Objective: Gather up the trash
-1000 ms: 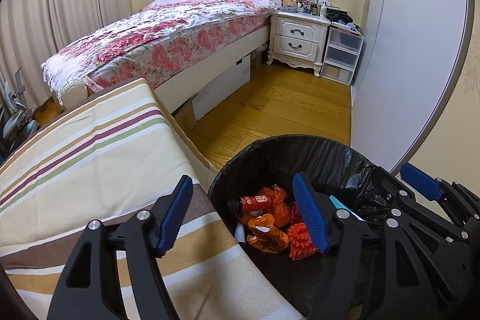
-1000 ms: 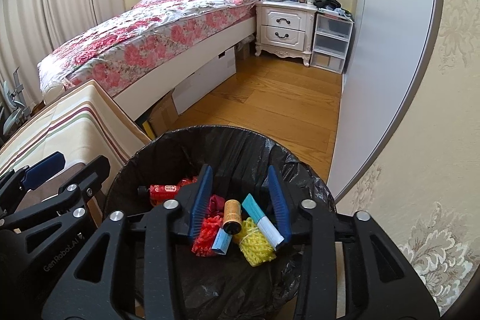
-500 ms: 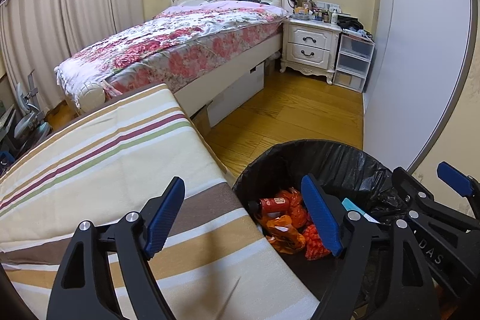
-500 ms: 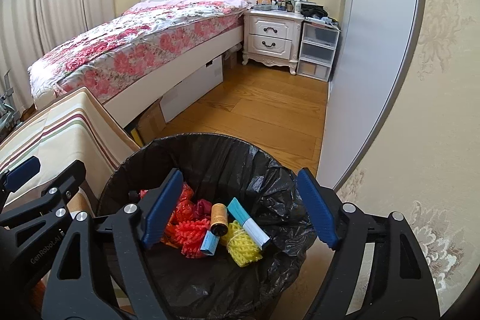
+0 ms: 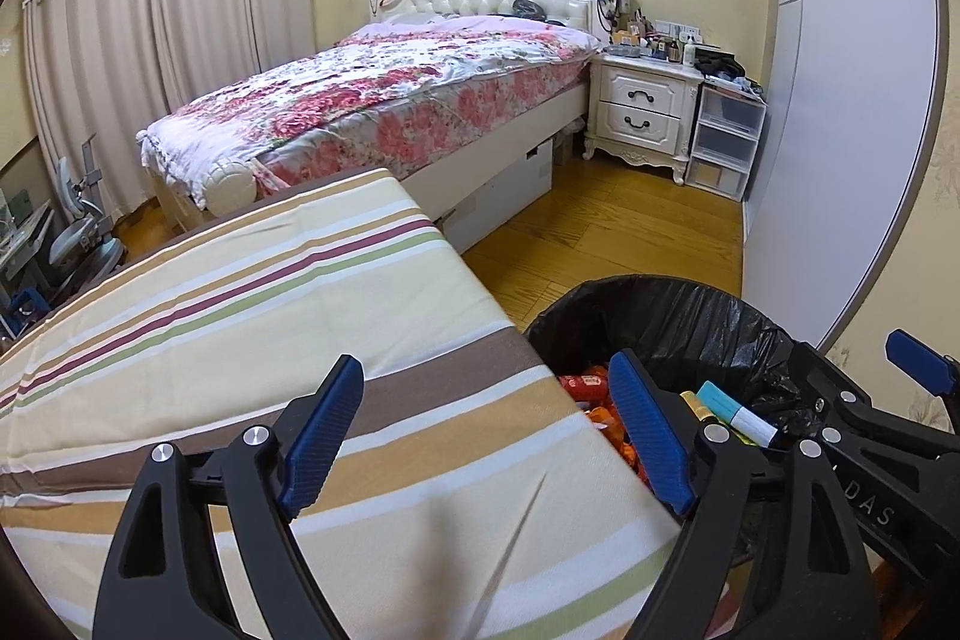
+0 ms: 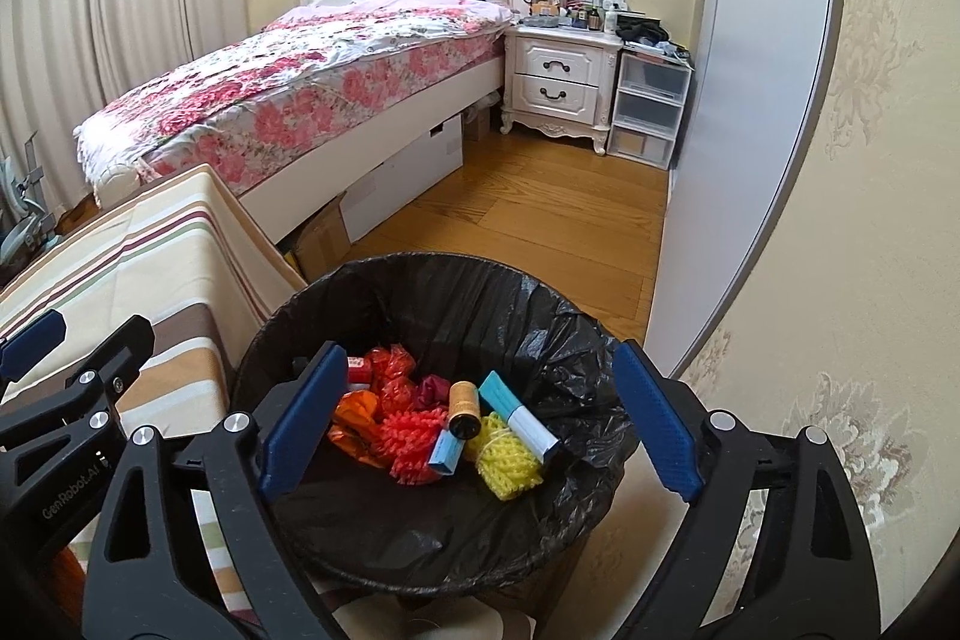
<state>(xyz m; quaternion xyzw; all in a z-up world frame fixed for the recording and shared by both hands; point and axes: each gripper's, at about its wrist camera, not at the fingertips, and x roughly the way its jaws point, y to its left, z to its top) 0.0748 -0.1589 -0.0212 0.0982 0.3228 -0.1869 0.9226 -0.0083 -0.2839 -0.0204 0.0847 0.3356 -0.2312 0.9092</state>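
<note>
A bin lined with a black bag [image 6: 516,316] stands on the floor beside the striped table [image 6: 150,268]. Inside lie red and orange wrappers [image 6: 384,400], a red mesh piece [image 6: 414,436], a yellow mesh piece [image 6: 510,460], a thread spool [image 6: 463,403] and a blue-and-white tube [image 6: 519,418]. My right gripper [image 6: 480,430] hangs open and empty above the bin. My left gripper [image 5: 486,430] is open and empty over the table edge [image 5: 360,400], beside the bin [image 5: 690,322]. The right gripper also shows in the left wrist view [image 5: 870,430].
A bed with a floral cover [image 5: 390,100] stands behind the table. A white nightstand [image 5: 645,112] and plastic drawers [image 5: 726,136] stand at the far wall. A grey wardrobe door [image 5: 840,130] runs along the right. Wooden floor [image 6: 540,208] lies between.
My right gripper opened wide over the bin and the blue-and-white tube now lies in the bag. My left gripper drew back and left, over the table.
</note>
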